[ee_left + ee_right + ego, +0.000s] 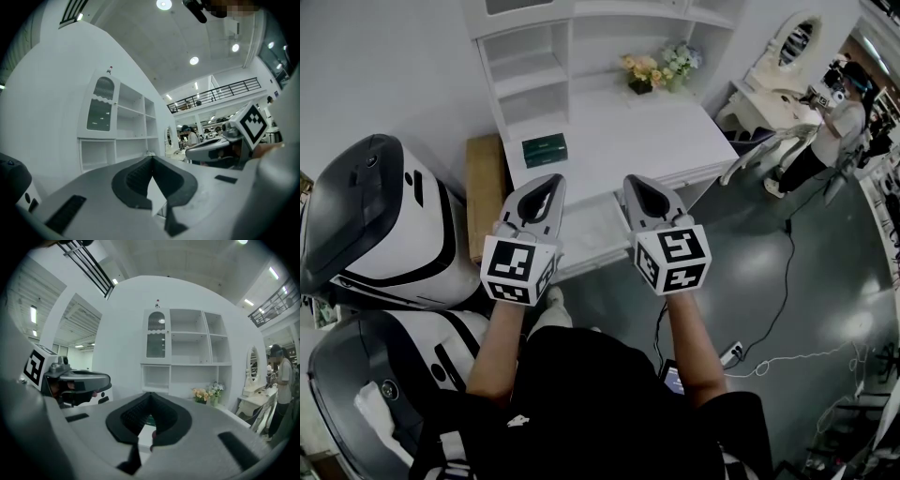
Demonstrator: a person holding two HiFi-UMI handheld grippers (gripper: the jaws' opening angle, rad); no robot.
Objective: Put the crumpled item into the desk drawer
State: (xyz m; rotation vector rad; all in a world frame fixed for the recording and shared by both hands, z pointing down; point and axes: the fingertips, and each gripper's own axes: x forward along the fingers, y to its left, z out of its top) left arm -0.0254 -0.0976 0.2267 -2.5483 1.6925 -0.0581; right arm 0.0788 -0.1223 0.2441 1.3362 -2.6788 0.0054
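Note:
Both grippers are held side by side, level, in front of a white desk point(628, 131). My left gripper point(551, 180) is shut, its dark pads meeting at the tip with nothing between them point(152, 157). My right gripper point(635, 180) is shut and empty too point(150, 393). Between and below them a white drawer point(592, 232) seems to stand pulled out under the desk's front edge. A white crumpled piece point(380, 411) lies on the grey machine at the lower left, far from both grippers.
A green box point(545, 148) and flowers point(656, 70) sit on the desk, with shelves point(530, 66) behind. A cardboard box point(485, 192) and two white-and-black machines point(384, 225) stand left. A person point(834, 122) and a floor cable point(787, 272) are at right.

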